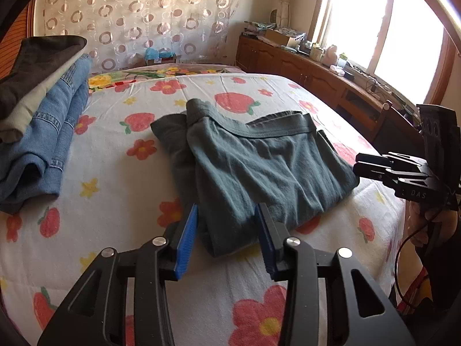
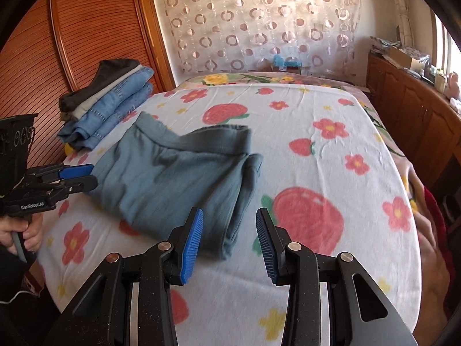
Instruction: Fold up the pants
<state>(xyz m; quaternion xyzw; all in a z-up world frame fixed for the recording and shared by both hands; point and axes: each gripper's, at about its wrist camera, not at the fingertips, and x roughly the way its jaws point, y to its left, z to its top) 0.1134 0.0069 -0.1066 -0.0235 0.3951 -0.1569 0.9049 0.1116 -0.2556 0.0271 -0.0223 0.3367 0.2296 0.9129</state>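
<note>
Left gripper (image 1: 226, 230): jaws apart, blue pads bracketing nothing, poised just above the near folded corner of the pants (image 1: 259, 170). Right gripper (image 2: 229, 238): jaws likewise apart and empty, hovering over the opposite near corner of the pants (image 2: 178, 181); seen from the left wrist at the garment's right edge (image 1: 371, 167), whether touching the cloth cannot be told.

Pants: grey-green knit, lying folded in a rough rectangle near the middle of the bed (image 1: 144, 259), waistband turned toward the far side, one flap doubled over at the left. Judged soft, light and limp; likely to sag and unfold if lifted by a single layer. Best taken at the thick folded edges or corners, all layers pinched together, both sides raised evenly.

Beyond, well apart at the bed's far left: stack of folded clothes (image 1: 43, 121), denim beneath, dark cloth on top.
</note>
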